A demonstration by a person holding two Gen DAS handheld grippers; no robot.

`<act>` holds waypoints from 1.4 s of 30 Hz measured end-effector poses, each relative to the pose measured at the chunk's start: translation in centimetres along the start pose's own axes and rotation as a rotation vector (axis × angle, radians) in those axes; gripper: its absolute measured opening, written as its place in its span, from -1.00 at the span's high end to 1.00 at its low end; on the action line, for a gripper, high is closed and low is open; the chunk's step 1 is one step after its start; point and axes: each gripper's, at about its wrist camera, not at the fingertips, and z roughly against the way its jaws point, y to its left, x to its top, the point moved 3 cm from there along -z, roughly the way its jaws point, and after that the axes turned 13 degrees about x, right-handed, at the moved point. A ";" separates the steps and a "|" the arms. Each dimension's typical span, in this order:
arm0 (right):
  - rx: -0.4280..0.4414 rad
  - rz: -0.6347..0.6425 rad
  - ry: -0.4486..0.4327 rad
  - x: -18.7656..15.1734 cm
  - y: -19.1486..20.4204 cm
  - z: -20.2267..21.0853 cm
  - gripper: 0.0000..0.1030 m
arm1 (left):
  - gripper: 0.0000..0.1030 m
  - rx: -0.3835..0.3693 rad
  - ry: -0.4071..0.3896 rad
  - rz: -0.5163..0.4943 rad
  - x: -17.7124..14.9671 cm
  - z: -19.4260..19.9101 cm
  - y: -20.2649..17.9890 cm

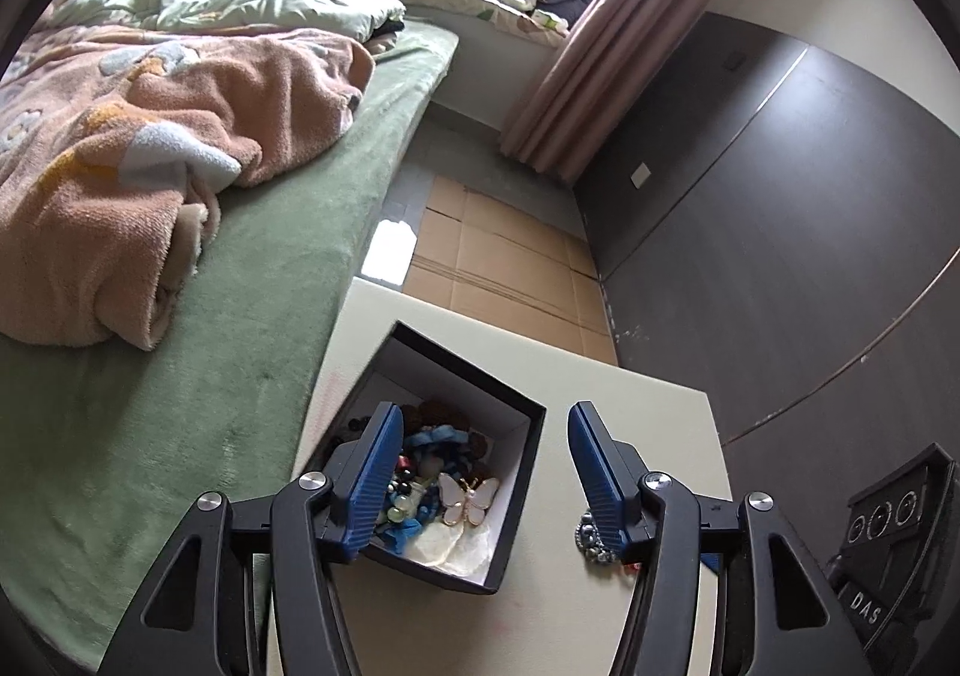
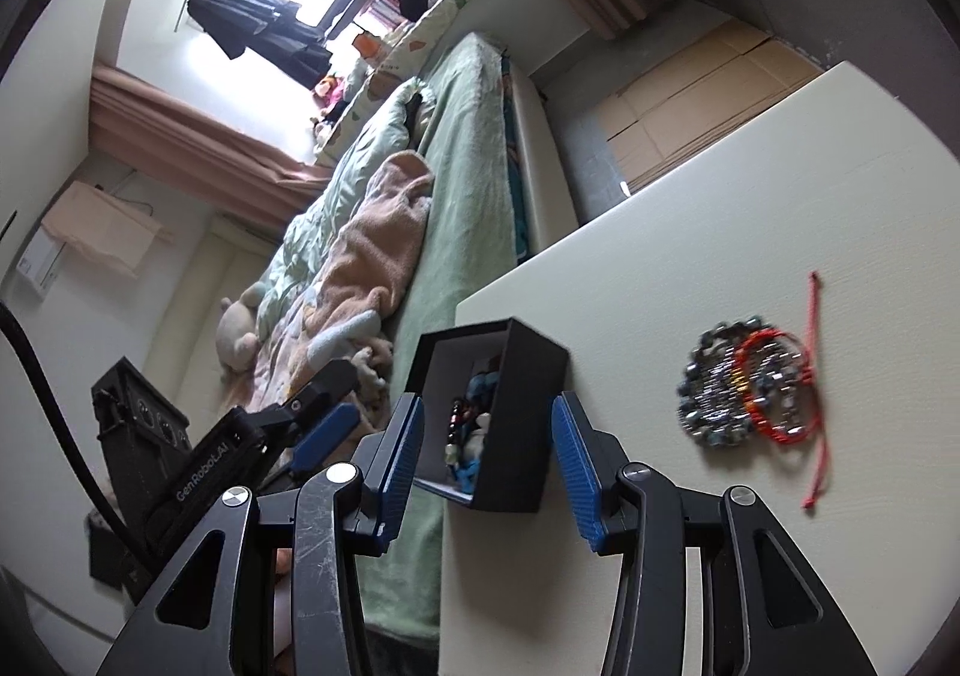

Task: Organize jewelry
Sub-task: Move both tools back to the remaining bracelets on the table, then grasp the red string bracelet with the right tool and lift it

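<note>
Matt card, glossy beads

The black box (image 1: 516,472) looked matt card; beaded bracelets (image 2: 720,394) shone glossy beside a red woven cord (image 2: 811,376) on the smooth table (image 2: 750,196).

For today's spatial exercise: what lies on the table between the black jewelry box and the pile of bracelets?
Nothing: the right wrist view shows bare table between the box and the bracelets.

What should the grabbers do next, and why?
Probably the right gripper should swing toward the beaded bracelets and the red string bracelet. They lie on the table outside the black box, which already holds jewelry. Both grippers' jaws are open and empty.
</note>
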 end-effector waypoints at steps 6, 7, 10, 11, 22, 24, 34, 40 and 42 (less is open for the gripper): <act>-0.079 -0.022 -0.040 0.7 -1.7 3.3 0.12 | -0.14 -0.024 0.020 -0.044 -1.2 -0.5 -2.2; -0.099 -0.028 -0.041 0.8 -2.1 3.7 0.12 | -0.14 -0.026 0.021 -0.058 -1.4 -0.6 -2.7; -0.145 -0.054 -0.043 0.9 -3.2 5.1 0.12 | -0.14 -0.039 0.027 -0.098 -2.0 -0.8 -4.1; -0.162 -0.062 -0.041 0.8 -3.6 5.5 0.12 | -0.14 -0.040 0.029 -0.112 -2.2 -0.8 -4.5; -0.254 -0.069 -0.012 0.8 -5.5 7.6 0.12 | -0.14 -0.052 0.062 -0.240 -4.8 -2.3 -8.8; -0.274 -0.066 -0.014 0.9 -5.8 7.6 0.12 | -0.14 -0.047 0.063 -0.243 -5.1 -2.7 -9.1; -0.318 -0.115 0.047 1.6 -8.9 5.8 0.25 | -0.11 -0.021 0.062 -0.246 -5.5 -4.0 -9.7; -0.328 -0.115 0.088 1.7 -9.4 3.9 0.42 | -0.10 -0.020 0.066 -0.236 -5.1 -4.5 -9.6; -0.335 -0.104 0.100 1.7 -9.4 3.4 0.47 | -0.10 -0.018 0.070 -0.233 -5.0 -4.5 -9.5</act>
